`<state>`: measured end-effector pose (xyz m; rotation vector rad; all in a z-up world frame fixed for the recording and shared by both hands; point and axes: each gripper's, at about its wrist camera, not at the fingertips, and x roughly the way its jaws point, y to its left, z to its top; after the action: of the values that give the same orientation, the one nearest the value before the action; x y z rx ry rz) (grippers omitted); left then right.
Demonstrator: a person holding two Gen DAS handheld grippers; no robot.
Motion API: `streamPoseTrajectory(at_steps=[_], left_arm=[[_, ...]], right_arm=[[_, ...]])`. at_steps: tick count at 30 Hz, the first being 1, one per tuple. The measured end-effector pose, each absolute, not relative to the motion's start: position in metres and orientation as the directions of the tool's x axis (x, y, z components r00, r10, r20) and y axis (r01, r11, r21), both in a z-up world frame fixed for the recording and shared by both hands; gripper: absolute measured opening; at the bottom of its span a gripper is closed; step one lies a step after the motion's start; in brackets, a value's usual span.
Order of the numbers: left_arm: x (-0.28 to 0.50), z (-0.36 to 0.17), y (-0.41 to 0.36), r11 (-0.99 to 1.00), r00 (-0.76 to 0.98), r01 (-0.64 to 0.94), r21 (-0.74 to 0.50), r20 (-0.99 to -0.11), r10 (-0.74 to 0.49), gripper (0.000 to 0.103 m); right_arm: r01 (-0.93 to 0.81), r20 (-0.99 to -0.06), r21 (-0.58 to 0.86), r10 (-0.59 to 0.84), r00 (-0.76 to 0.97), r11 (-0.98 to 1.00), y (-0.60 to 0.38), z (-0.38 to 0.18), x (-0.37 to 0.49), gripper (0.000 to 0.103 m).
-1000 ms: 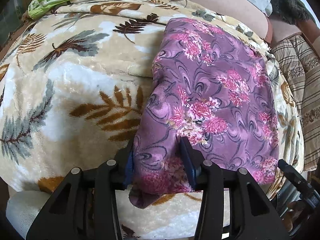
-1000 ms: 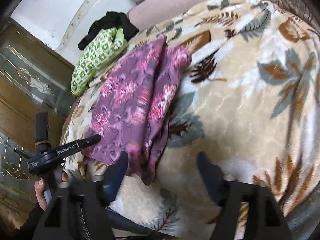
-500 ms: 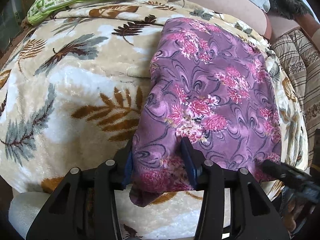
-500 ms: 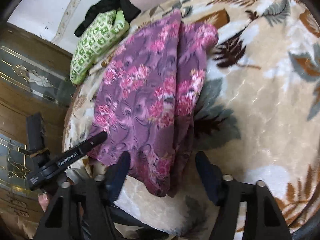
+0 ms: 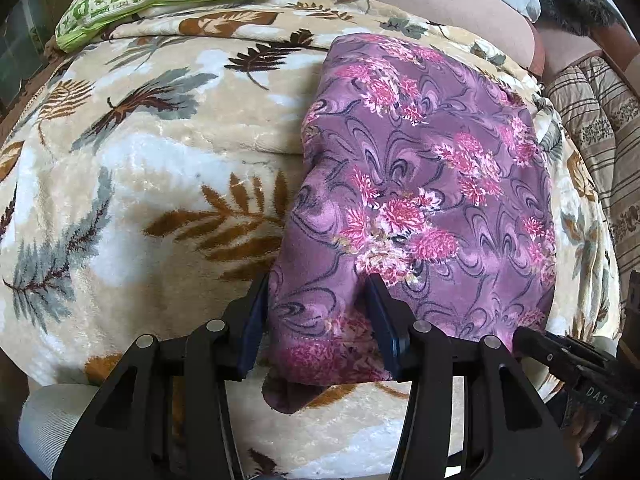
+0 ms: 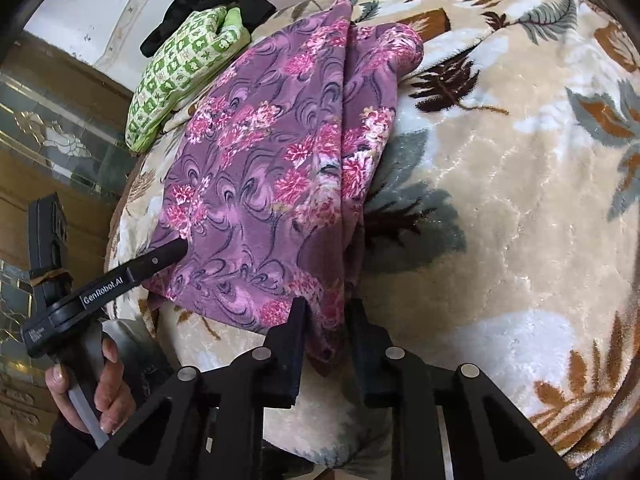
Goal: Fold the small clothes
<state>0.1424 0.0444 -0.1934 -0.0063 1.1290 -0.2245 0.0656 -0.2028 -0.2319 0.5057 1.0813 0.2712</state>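
I have the purple floral garment (image 5: 432, 184) lying flat on the leaf-patterned blanket (image 5: 132, 184), stretching away from both my tools, already doubled lengthwise by the look of the layered edge on its right side. My left gripper (image 5: 318, 320) sits at the near hem on the garment's left corner, its fingers (image 5: 382, 316) straddling a thick bunch of cloth — the pads press in on both sides, so I read that as a hold. My right gripper (image 6: 326, 334) is at the other near corner, where the stacked edges hang down toward me; its jaws have just been closing and now pinch the layered hem between them. I take both near corners so the hem stays level when I lift, and so the loose under-layers on the right come along instead of sliding out. From the right tool's view, the left one reaches in from the left side, with my hand (image 6: 90, 388) on its grip. Beyond the garment, a green patterned item (image 6: 180, 76) lies with something black (image 6: 216, 0) behind it — well out of the way. My guess: next comes carrying this hem up to the far end.
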Motion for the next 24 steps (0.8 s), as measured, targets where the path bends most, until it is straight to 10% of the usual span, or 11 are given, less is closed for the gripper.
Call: streamPoseTrajectory(at_steps=[24], left_arm=[[0.142,-0.194,0.046,0.981,0.407,0.159,-0.11,-0.898,-0.167,0.056]], right_arm=[[0.076,-0.759,0.538,0.443,0.477,0.839,-0.223,-0.235,0.053,0.018]])
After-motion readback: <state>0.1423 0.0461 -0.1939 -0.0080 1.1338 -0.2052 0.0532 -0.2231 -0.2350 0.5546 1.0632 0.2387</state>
